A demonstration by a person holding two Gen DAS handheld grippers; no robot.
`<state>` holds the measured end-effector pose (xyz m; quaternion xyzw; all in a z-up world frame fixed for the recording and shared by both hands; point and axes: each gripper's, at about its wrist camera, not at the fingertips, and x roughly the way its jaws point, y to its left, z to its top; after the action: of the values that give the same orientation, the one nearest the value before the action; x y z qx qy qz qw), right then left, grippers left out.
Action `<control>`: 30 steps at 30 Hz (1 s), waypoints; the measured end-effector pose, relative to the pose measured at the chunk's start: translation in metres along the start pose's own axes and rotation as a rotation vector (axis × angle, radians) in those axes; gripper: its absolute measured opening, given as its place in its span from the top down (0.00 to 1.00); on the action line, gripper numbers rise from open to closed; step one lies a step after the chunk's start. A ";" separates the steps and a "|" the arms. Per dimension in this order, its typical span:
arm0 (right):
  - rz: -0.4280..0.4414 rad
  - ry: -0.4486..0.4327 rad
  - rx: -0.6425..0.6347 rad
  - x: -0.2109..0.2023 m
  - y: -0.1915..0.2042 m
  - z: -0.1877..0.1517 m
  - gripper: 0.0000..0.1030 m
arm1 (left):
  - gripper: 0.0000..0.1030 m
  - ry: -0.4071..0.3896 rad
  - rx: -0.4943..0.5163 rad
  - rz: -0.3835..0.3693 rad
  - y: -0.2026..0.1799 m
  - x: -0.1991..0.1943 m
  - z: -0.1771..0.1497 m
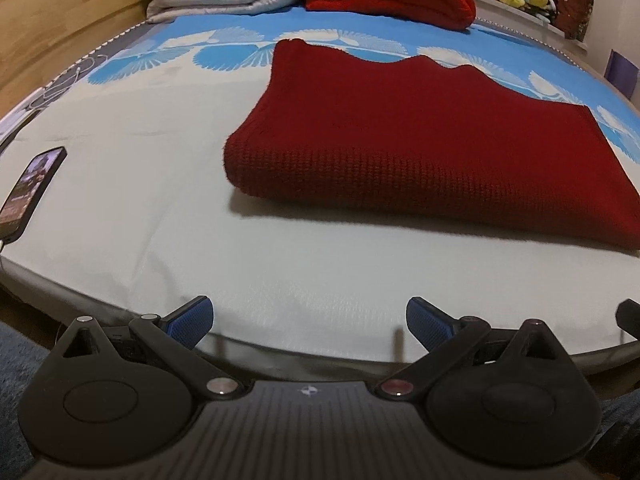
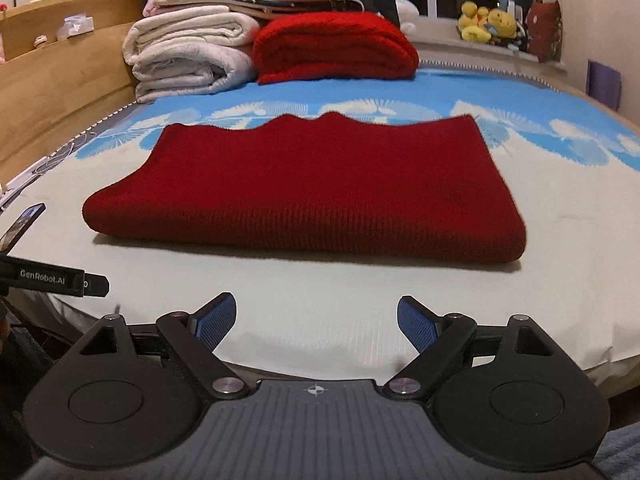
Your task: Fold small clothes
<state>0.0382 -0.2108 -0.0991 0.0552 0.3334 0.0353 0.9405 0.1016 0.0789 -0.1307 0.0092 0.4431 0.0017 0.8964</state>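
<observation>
A dark red knitted garment [image 1: 420,140] lies folded flat on the bed, its rounded fold edge toward me. In the right wrist view the same garment [image 2: 312,196] sits centred ahead. My left gripper [image 1: 309,318] hovers over the bed's near edge, open, nothing between its blue pads, the garment ahead and to the right. My right gripper [image 2: 316,320] is open too, empty, well short of the garment's front fold. A black part of the left gripper [image 2: 60,280] shows at the left edge of the right wrist view.
The bed sheet [image 1: 160,184] is pale with a blue patterned band at the back. A phone [image 1: 30,192] lies at the left. Folded white blankets [image 2: 188,60] and a bright red blanket [image 2: 336,46] are stacked by the wooden headboard [image 2: 60,80]. Plush toys [image 2: 488,20] sit on the windowsill.
</observation>
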 end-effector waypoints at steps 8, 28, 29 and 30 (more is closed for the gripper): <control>-0.009 0.037 0.040 0.017 -0.005 0.001 0.14 | 0.00 0.011 -0.002 -0.012 -0.001 0.007 0.004; -0.008 0.050 0.057 0.018 -0.007 0.000 0.14 | 0.00 0.015 0.017 -0.027 -0.004 0.010 0.004; -0.006 0.051 0.058 0.018 -0.009 0.000 0.14 | 0.00 0.015 0.017 -0.028 -0.004 0.010 0.004; -0.007 0.052 0.061 0.018 -0.009 -0.001 0.14 | 0.00 0.015 0.017 -0.028 -0.004 0.010 0.004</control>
<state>0.0520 -0.2182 -0.1120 0.0818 0.3586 0.0234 0.9296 0.1110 0.0751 -0.1365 0.0104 0.4499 -0.0147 0.8929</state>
